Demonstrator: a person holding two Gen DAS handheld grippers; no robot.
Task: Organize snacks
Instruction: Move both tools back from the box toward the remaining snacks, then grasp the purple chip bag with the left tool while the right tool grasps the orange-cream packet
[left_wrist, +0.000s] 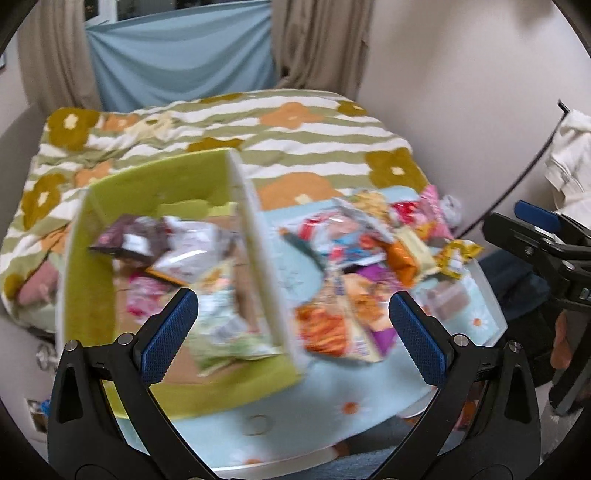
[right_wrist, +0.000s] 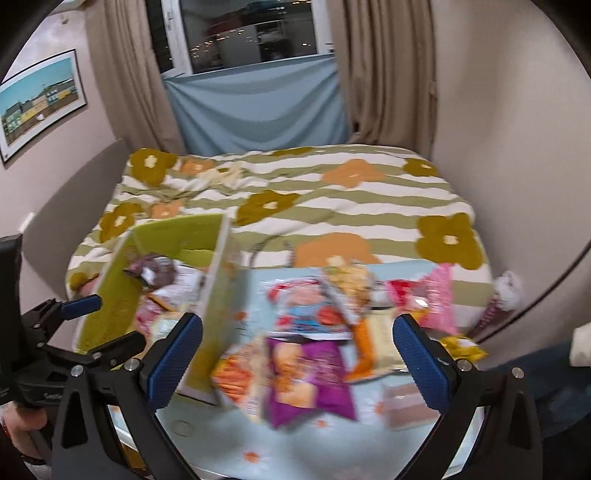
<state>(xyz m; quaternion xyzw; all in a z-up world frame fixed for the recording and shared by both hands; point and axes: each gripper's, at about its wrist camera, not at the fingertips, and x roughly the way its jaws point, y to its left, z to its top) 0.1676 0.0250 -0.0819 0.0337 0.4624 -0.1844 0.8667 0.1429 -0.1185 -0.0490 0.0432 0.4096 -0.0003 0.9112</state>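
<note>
Two black hand-held grippers with blue ribbed pads, both above a low table under a pale blue cloth with small orange flowers (left_wrist: 332, 391) (right_wrist: 369, 435).

Left gripper (left_wrist: 293, 321): fingers wide apart, nothing between them, poised over the right wall of an open green-lined cardboard box (left_wrist: 86, 280) (right_wrist: 110, 299) at the left end of the table. In the box: a dark brown packet (left_wrist: 127, 240) (right_wrist: 153, 271) toward the far side, pink and white wrappers and a pale green bag (left_wrist: 229, 325) nearer; too blurred to read or count.

Right gripper (right_wrist: 297, 350): fingers likewise spread, empty, above the loose heap of snack packets right of the box (left_wrist: 358, 266) (right_wrist: 332, 325). Nearest in that heap, a purple bag (right_wrist: 310, 376) (left_wrist: 380, 332) beside an orange-striped packet (right_wrist: 236, 376) (left_wrist: 321, 328); farther back a red, white and blue bag (right_wrist: 306, 306), a pink bag (right_wrist: 437, 299) and, at the table's right edge, a yellow wrapper (right_wrist: 463, 347) (left_wrist: 456, 258).

Beyond the table, a bed with a green-and-white striped, flower-patterned quilt (left_wrist: 314, 147) (right_wrist: 332, 206); behind it beige curtains (right_wrist: 384, 66) and a draped blue sheet (left_wrist: 177, 62).
</note>
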